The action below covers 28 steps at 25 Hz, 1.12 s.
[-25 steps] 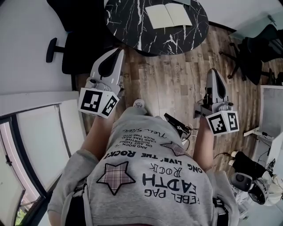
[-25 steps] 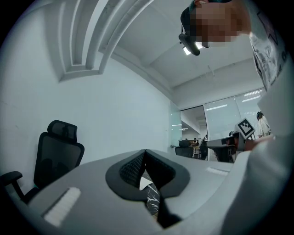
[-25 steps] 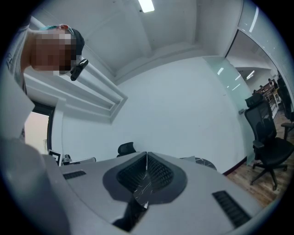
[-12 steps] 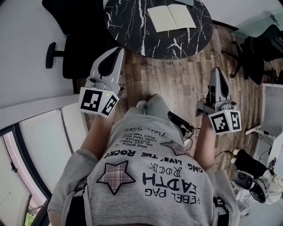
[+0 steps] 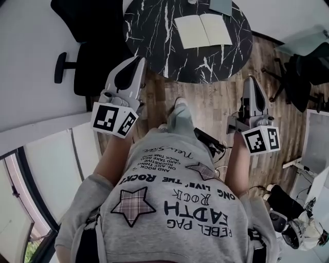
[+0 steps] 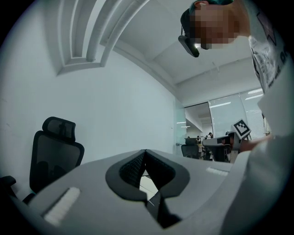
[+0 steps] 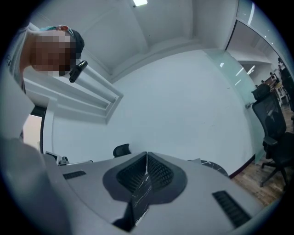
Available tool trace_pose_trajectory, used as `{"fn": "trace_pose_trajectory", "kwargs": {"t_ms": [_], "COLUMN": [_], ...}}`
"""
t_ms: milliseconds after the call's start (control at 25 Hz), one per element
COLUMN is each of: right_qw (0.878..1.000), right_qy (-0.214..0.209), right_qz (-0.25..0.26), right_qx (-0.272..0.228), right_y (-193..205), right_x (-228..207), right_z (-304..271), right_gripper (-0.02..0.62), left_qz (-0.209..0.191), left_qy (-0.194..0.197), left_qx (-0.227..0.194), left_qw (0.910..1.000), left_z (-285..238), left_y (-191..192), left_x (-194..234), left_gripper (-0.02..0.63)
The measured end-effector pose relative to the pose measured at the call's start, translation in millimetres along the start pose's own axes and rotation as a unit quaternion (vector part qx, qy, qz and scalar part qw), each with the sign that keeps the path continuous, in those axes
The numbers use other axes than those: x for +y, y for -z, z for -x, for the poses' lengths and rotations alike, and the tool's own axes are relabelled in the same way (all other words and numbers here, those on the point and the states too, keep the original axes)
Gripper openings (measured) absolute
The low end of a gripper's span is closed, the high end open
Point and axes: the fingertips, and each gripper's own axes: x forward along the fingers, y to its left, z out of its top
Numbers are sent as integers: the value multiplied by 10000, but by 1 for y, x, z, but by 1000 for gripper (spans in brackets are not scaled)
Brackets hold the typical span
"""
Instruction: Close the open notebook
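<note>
An open notebook (image 5: 203,31) with pale blank pages lies flat on the round black marble table (image 5: 154,36) ahead of me. My left gripper (image 5: 134,62) is held level short of the table's near left edge, its jaws together and empty. At the right, my right gripper (image 5: 250,82) is also level, shut and empty, just short of the table's near right edge. In the left gripper view the closed jaws (image 6: 145,153) frame a sliver of the notebook page; through the jaws (image 7: 146,158) in the right gripper view only marble tabletop shows.
A black office chair (image 5: 85,54) stands left of the table, against a white wall. Another dark chair (image 5: 308,69) is at the right on the wood floor (image 5: 216,108). A grey-green thing (image 5: 223,5) lies at the table's far edge. Equipment and cables (image 5: 288,215) sit at the lower right.
I have walked toward the table: it and the notebook have come nearer and lower in the head view. Both grippers keep their pose and stay shut.
</note>
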Motion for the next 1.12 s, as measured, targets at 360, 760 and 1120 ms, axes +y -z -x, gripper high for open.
{"fn": "trace_pose_trajectory", "kwargs": {"t_ms": [360,760,1120], "right_qw": [9996,9976,9958], "right_qy": [-266,-672,-890], "right_qz": [21,33,-29], "right_qx": [51,185,230], "right_y": [-18,-26,-28], "right_x": [-52,-92,-110], "right_z": [-61,-124,-165], "right_gripper": [12,12,12], "left_qz": [-72,-72,-124], "left_qy": [-211,-424,-578], "left_qx": [-75,-193,-61], "left_qw": [9997,9989,9982], "left_z": [-67,-134,-161], "left_y": [-6,-9,-4], "left_x": [14,24,35], "left_gripper": [9,9,9]}}
